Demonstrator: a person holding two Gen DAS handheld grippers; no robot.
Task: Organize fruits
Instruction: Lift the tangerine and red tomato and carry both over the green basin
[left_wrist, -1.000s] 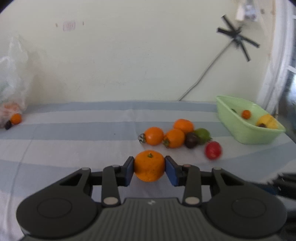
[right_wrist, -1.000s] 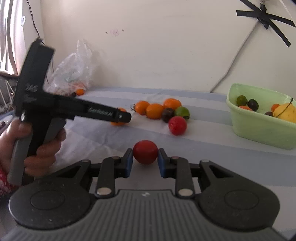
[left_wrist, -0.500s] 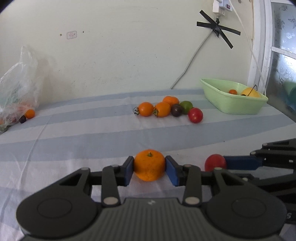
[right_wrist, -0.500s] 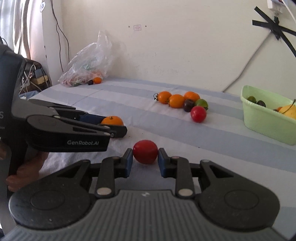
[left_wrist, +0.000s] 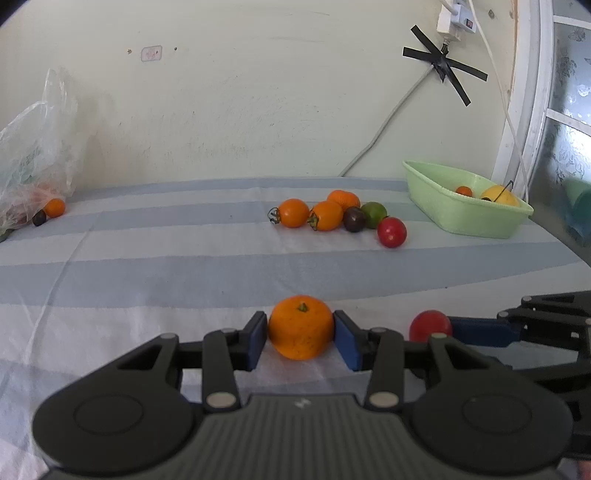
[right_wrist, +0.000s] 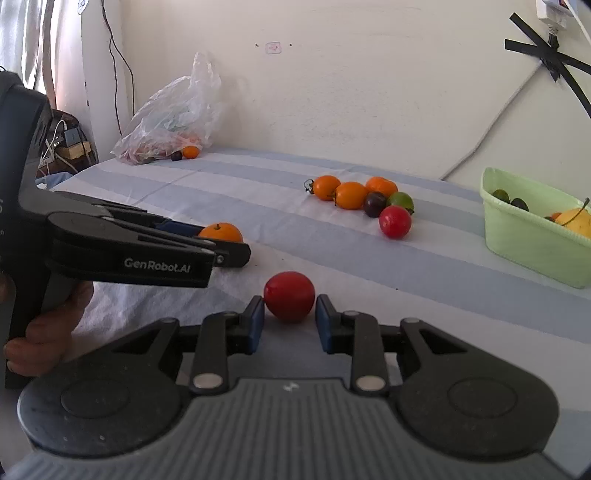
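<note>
A small orange (left_wrist: 300, 326) rests on the striped cloth between the blue pads of my left gripper (left_wrist: 300, 332). The pads stand right beside it, with barely a sliver of space. A red tomato (right_wrist: 289, 295) sits on the cloth between the pads of my right gripper (right_wrist: 290, 314), with a thin gap at its right side. The two grippers lie side by side: the left gripper (right_wrist: 221, 243) with the orange (right_wrist: 221, 232) shows at the left of the right wrist view. The tomato (left_wrist: 430, 325) shows at the right of the left wrist view.
Farther back lies a cluster of orange, dark, green and red fruits (left_wrist: 332, 214). A light green basin (left_wrist: 465, 218) with fruit stands at the back right. A plastic bag (left_wrist: 33, 166) with fruit leans at the back left. A hand (right_wrist: 44, 325) holds the left gripper's handle.
Both grippers drew back toward the near side of the cloth and settled next to each other. The orange and the tomato now rest on the cloth, and both pairs of pads have eased slightly.
</note>
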